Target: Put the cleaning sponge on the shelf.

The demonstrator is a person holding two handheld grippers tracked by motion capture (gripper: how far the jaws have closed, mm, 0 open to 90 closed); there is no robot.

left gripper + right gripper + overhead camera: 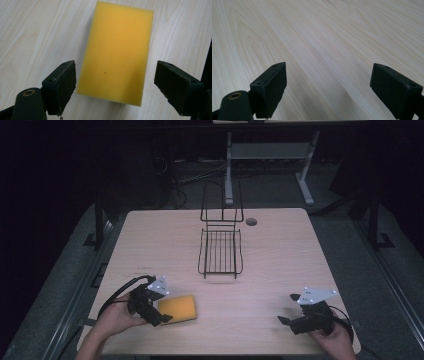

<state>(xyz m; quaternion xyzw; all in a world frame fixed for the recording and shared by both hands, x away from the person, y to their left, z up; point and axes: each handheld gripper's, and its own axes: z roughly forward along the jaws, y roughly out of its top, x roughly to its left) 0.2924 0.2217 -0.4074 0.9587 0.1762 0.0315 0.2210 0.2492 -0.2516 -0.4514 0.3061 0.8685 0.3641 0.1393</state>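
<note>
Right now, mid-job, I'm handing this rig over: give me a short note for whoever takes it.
Left hand-held gripper: open, jaws straddling the near end of the yellow sponge, not closed on it.
Right hand-held gripper: open, holding nothing, over bare table.
Sponge lies flat near the front left edge; wire rack stands mid-table, nothing in it.
Done: left lined up.
Left: likely close on the sponge and lift it.
</note>
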